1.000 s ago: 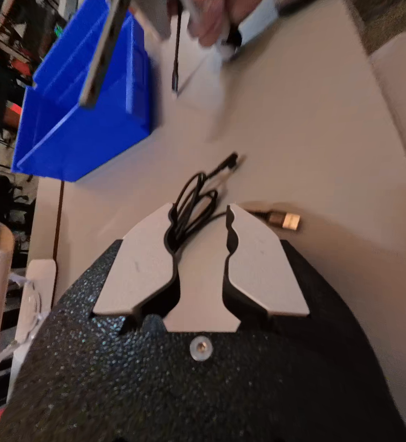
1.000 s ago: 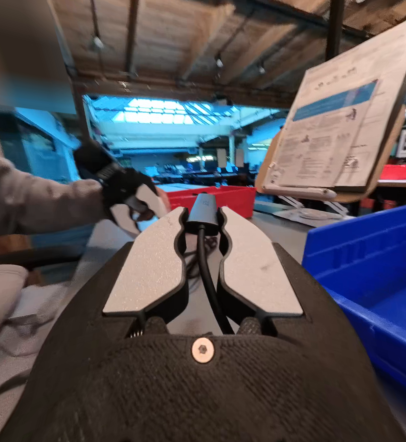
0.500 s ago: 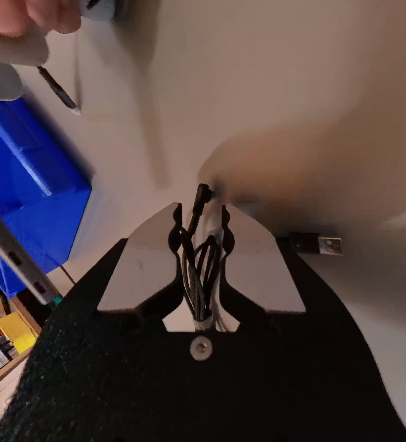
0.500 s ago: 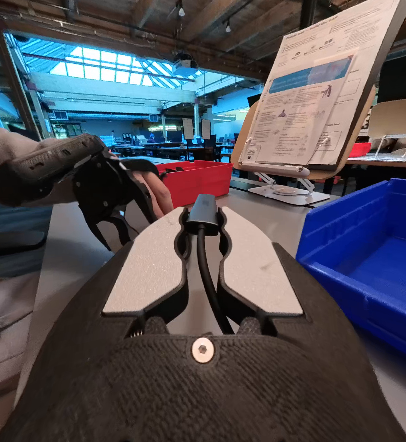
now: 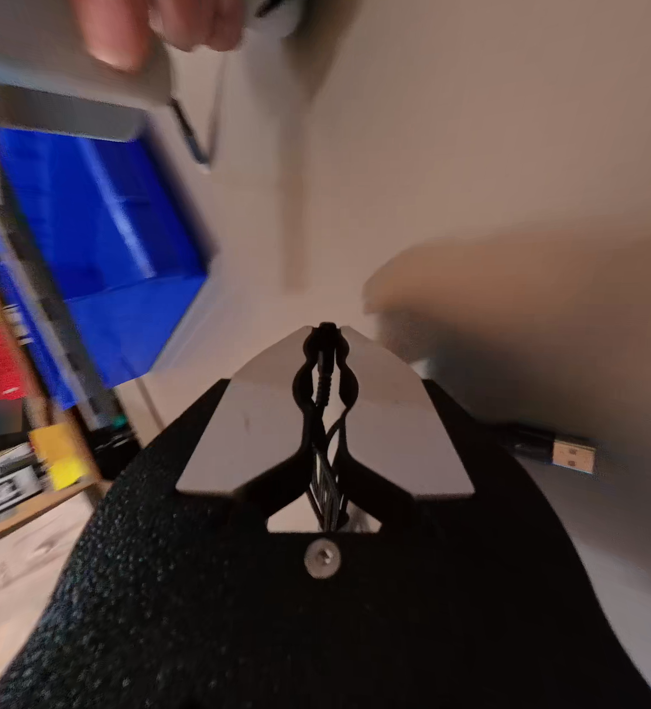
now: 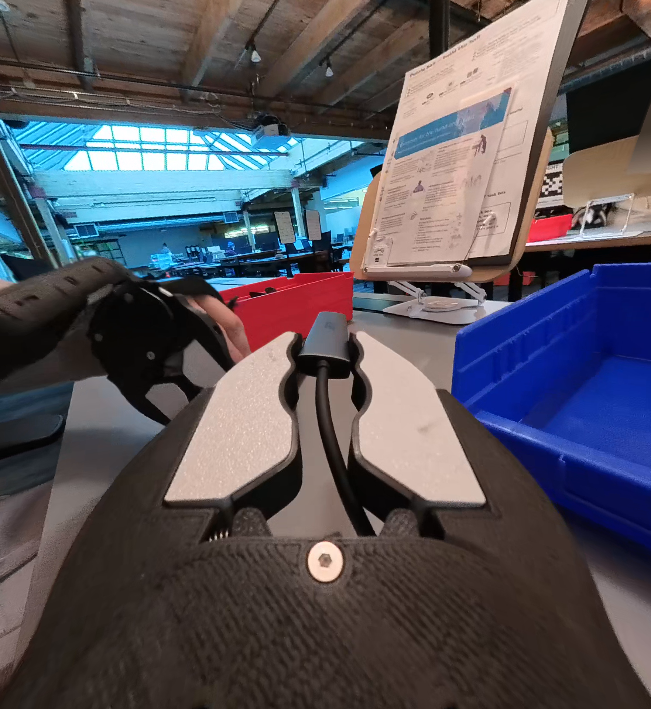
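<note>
Leftmost in the right wrist view, the left gripper (image 6: 185,368) is seen over the grey table (image 6: 423,345), with a red bin (image 6: 297,307) behind it; its contents cannot be made out. To the right, a blue bin (image 6: 584,383) is shown with a bare floor. Between them, the right gripper (image 6: 325,345) is clamped narrowly on a dark grey adapter (image 6: 325,337), whose cable (image 6: 335,441) runs back between the fingers. In the left wrist view, the left gripper (image 5: 327,333) is closed on a coiled black cable (image 5: 323,387), with its USB plug (image 5: 571,456) hanging free at the right. Half a second earlier those fingers were slightly apart around the coil; they are now pinched together.
</note>
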A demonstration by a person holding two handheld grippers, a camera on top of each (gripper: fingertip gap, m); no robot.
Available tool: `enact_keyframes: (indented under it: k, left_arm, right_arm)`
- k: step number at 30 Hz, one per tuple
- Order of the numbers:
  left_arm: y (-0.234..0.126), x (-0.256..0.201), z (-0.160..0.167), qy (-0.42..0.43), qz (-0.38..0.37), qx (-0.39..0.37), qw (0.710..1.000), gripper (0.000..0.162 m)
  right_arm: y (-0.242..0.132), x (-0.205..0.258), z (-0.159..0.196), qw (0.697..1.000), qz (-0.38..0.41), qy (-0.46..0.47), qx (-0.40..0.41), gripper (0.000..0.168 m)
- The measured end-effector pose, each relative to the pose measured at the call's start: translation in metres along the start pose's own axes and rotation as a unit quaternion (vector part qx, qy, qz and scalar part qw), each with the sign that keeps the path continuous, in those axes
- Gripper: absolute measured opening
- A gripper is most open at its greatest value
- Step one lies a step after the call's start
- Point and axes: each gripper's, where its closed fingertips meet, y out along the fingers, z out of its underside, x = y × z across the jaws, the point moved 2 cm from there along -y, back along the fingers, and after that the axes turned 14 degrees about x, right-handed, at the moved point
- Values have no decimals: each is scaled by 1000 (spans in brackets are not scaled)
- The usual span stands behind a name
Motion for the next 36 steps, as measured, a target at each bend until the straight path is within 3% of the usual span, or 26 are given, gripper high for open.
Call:
enact_keyframes:
  k: [1, 5, 10, 15, 18, 27, 36]
  left_arm:
    - [-4, 6, 0, -9, -33, -1, 999, 8]
    - [-27, 31, 1, -29, -162, 1, 986, 8]
    - [-54, 52, -2, -31, -270, -1, 962, 7]
    - [-65, 63, -6, 37, -346, 28, 937, 7]
    - [-61, 64, -5, 65, -365, 44, 928, 7]
    - [-58, 71, 18, 23, -393, 58, 917, 7]
    - [-59, 68, 18, 46, -408, 62, 910, 7]
  right_arm:
    - [1, 0, 1, 1000, 3, 0, 4, 24]
    - [5, -2, 3, 1000, 16, 0, 18, 24]
    - [5, -3, 1, 1000, 8, 14, 3, 24]
    - [7, 3, 2, 1000, -18, 18, 11, 23]
    - [9, 4, 4, 999, -20, 21, 22, 24]
    - [1, 12, -1, 997, -73, 22, -10, 24]
    - [3, 15, 1, 997, -79, 16, 2, 24]
